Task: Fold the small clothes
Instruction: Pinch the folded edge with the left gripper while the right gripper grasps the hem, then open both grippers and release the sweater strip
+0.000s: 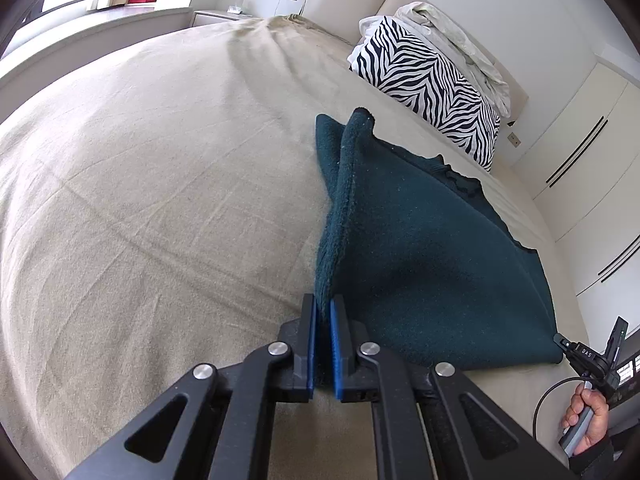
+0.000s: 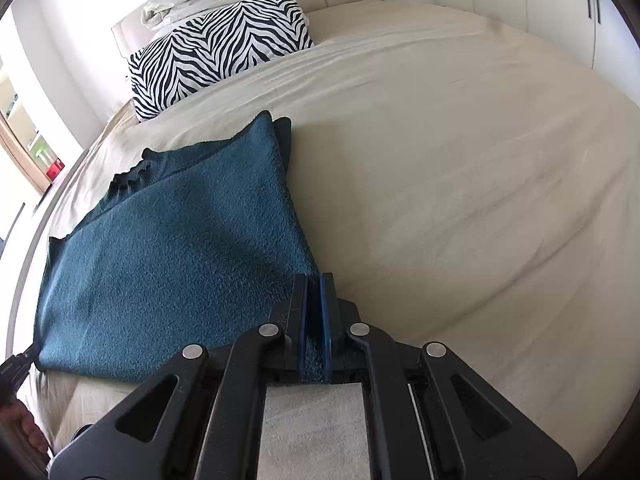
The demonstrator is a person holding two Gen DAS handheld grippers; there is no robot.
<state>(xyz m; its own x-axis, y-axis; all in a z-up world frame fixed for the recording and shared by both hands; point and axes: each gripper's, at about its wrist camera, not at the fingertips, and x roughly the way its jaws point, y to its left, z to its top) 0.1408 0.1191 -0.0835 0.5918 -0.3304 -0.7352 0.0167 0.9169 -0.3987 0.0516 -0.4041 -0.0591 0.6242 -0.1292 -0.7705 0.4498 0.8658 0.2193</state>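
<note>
Left hand-held gripper (image 1: 323,312) is pinching one near corner of the teal garment (image 1: 420,248), its blue pads narrowed onto the fabric, while the right hand-held gripper (image 2: 316,292) is clamping the opposite near corner in the same way. Both are lifting the near edge off the bed (image 1: 160,200), so the cloth is sloping up from where its far part is lying on the sheet near the zebra pillow (image 1: 428,80). Holding two corners at once is keeping the edge taut and level, probably so it can be carried over in an even fold.
</note>
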